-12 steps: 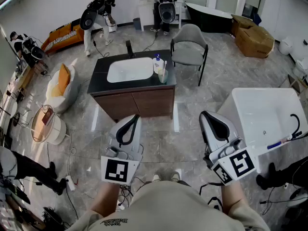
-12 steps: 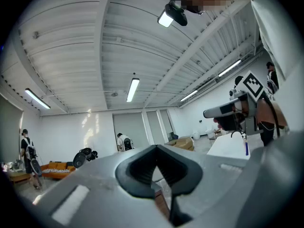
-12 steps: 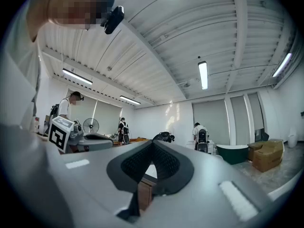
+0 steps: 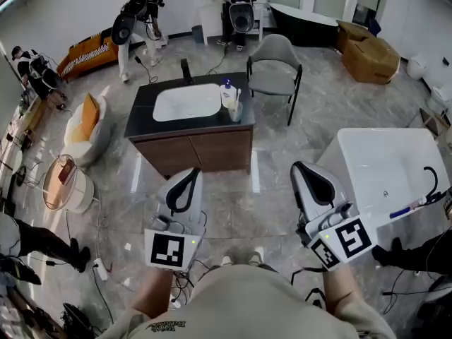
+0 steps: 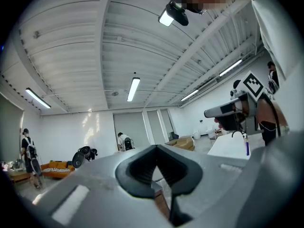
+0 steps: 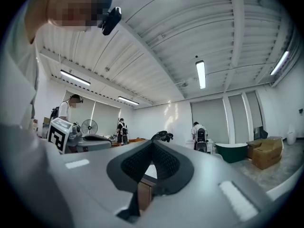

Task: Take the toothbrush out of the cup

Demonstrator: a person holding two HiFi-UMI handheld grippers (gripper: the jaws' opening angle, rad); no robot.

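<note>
A small cup (image 4: 236, 112) with a toothbrush (image 4: 241, 97) standing in it sits on the right end of the dark vanity top (image 4: 143, 121), beside a white pump bottle (image 4: 228, 92). Both grippers hang over the floor well short of the vanity. My left gripper (image 4: 188, 180) has its jaws together and nothing in them. My right gripper (image 4: 309, 178) is also shut and empty. In the left gripper view, the left gripper (image 5: 159, 169) points level into the room. The right gripper view shows the right gripper (image 6: 151, 167) likewise level.
A white basin (image 4: 187, 102) is set in the vanity. A grey chair (image 4: 276, 66) stands behind it to the right. A white bathtub (image 4: 390, 167) lies at my right. A round side table (image 4: 68, 183) and cables are at my left. People stand at the far wall.
Almost nothing differs. The vanity sits a touch further up and left in the head view, and both grippers keep their places and stay shut.
</note>
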